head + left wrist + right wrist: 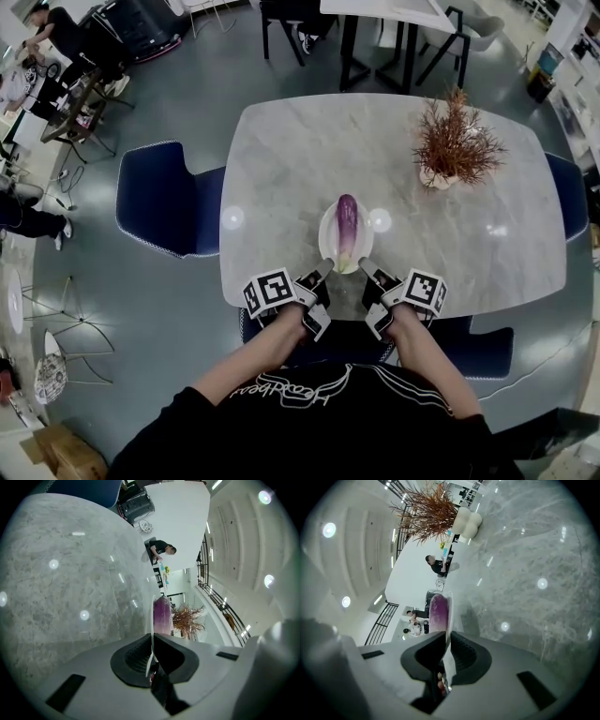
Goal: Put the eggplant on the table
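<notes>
Marble table (281,169) below. I've got left gripper (316,283) and right gripper (374,279) each clamped on plate (323,234) near rim, equally close. Eggplant (348,225) on plate just beyond, long axis near-to-far.

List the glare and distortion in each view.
Head view: two lamp reflections on the table flank the plate, and the table's edges bow. Left gripper view: heavy fisheye, black corners, glare dots on the marble. Right gripper view: the same, eggplant in focus.
</notes>
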`<state>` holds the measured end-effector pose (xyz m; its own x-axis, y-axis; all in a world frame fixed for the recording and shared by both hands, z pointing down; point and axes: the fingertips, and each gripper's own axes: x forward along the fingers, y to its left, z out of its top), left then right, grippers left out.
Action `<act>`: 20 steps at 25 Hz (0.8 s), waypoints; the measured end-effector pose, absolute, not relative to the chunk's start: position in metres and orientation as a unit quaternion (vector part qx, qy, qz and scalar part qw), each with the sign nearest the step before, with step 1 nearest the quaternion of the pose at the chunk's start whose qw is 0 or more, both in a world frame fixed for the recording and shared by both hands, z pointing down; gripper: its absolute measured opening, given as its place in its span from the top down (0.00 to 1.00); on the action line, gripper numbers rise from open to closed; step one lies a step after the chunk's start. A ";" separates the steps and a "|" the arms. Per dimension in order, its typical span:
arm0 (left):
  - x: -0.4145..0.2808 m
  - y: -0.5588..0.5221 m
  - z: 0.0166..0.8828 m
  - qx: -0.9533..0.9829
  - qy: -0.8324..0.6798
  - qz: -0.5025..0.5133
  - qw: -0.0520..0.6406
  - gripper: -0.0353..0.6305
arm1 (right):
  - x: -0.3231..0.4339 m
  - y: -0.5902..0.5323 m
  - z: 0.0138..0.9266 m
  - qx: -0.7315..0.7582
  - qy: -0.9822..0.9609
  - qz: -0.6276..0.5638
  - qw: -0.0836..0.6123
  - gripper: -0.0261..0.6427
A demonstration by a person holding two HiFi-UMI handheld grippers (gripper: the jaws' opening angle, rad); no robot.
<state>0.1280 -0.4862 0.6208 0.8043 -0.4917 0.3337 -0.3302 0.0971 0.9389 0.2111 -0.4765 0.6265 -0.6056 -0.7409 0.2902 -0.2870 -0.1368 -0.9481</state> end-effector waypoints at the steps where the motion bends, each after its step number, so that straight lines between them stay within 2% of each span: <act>1: 0.128 -0.486 0.622 0.668 -0.308 -0.059 0.675 0.92 | 0.212 -0.477 0.628 -0.408 0.630 -0.636 0.178 0.90; 20: 0.126 -0.480 0.655 0.616 -0.328 -0.051 0.714 0.92 | 0.209 -0.475 0.654 -0.429 0.629 -0.643 0.080 0.90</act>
